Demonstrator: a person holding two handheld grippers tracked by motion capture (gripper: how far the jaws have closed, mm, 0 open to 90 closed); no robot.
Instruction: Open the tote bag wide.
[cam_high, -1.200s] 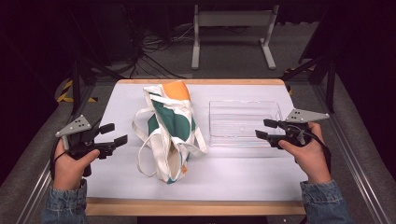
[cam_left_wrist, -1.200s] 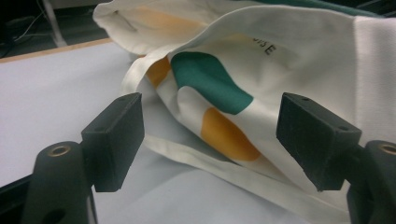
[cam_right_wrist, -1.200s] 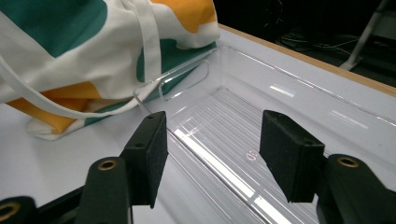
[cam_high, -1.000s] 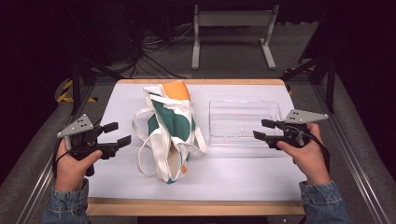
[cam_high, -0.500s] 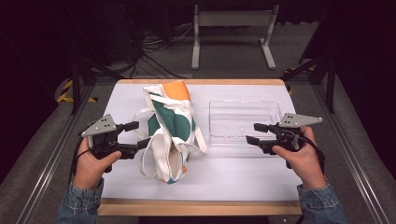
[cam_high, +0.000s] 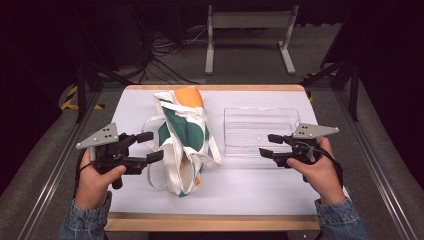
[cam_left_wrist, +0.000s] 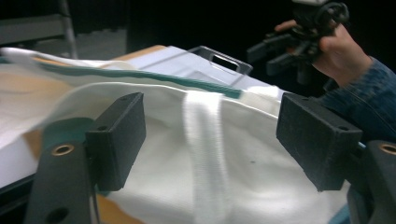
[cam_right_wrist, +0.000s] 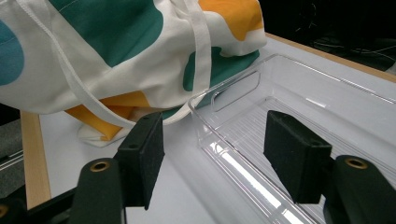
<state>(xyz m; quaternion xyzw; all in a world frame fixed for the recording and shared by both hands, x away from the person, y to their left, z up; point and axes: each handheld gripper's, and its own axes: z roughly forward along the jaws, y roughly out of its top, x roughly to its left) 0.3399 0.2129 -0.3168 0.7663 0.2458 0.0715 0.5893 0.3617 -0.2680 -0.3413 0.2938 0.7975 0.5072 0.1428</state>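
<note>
Both grippers, left gripper (cam_high: 148, 146) & right gripper (cam_high: 270, 145), gape wide over white table (cam_high: 240, 190) w/ wood edge, dark room behind.

My table (cam_high: 260, 192) has a white top with a light wooden edge showing along its near and far sides. Lying on it left of the middle is a cloth tote bag (cam_high: 182, 132), white with green and orange patches, stretched from the far edge toward me with its white straps spread loosely over the top beside it. Just to the right of the bag sits a clear plastic tray (cam_high: 260, 131), shallow and rectangular, with a cut-out handle in the end wall nearest the bag.
</note>
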